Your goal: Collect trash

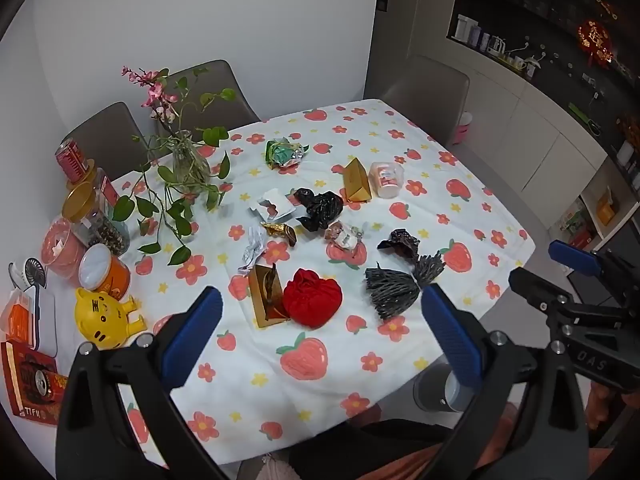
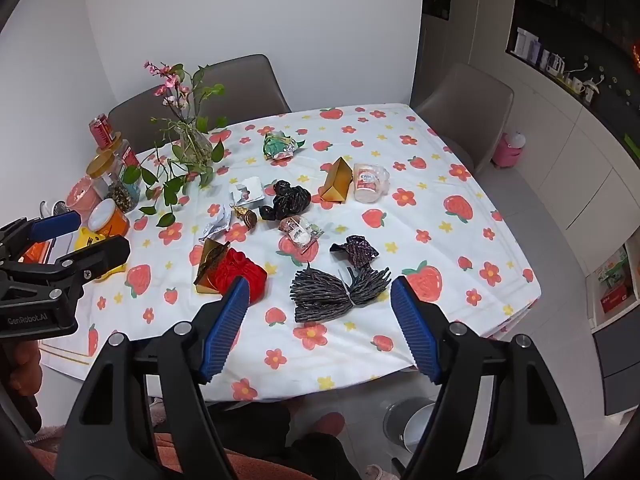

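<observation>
I have both claws raised over the near edge of the worktop point(image 1: 400, 380); the left claw point(image 1: 320, 336) gapes wide with nothing between its blue pads, and the right claw point(image 2: 320, 328) likewise stands open and empty; the trash lies scattered mid-frame on the flowered cloth: a red bundle point(image 1: 313, 297) touching a gold box point(image 1: 266, 298), a grey fringe point(image 1: 390, 290) lower right of centre, a black bag point(image 1: 320, 210) above them, a green wrapper point(image 1: 285, 153) farther up; a bin point(image 2: 408, 424) sits on the floor at the bottom right.
</observation>
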`<state>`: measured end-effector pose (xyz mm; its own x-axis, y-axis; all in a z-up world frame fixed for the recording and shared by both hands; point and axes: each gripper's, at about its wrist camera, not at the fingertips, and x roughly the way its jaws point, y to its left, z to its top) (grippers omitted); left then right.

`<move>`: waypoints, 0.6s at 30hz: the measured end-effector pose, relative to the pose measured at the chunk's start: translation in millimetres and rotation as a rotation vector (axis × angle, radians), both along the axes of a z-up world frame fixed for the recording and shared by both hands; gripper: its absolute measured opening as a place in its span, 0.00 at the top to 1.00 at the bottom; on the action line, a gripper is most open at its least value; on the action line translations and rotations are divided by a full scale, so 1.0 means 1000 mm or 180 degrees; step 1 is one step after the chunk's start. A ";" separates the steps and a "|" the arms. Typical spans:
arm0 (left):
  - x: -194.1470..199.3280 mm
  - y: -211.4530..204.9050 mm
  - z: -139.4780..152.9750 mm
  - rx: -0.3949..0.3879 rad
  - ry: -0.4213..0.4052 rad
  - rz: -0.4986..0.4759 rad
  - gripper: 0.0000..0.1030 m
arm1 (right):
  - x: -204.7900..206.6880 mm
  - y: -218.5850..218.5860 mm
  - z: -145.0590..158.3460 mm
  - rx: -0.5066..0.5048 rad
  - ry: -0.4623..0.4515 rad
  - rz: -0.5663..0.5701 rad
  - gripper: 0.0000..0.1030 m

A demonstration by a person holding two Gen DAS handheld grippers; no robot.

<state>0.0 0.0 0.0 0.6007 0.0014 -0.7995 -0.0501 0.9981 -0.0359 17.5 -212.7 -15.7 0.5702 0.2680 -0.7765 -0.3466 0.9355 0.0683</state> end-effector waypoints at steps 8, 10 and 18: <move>0.000 0.000 0.000 -0.0004 -0.0001 0.0000 0.04 | 0.000 0.000 0.000 -0.0006 0.0009 0.0002 0.31; 0.000 0.000 0.000 -0.0005 0.0000 0.0002 0.04 | 0.000 0.000 0.000 -0.0012 0.0009 0.0000 0.32; 0.000 -0.001 0.000 -0.0008 0.0006 0.0001 0.04 | 0.001 0.000 0.001 -0.0018 0.0012 -0.0002 0.31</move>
<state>-0.2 -1.0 -0.3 0.5992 -0.0004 -0.8006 -0.0506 0.9980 -0.0383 18.6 -213.0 -15.1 0.5673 0.2632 -0.7803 -0.3459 0.9361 0.0642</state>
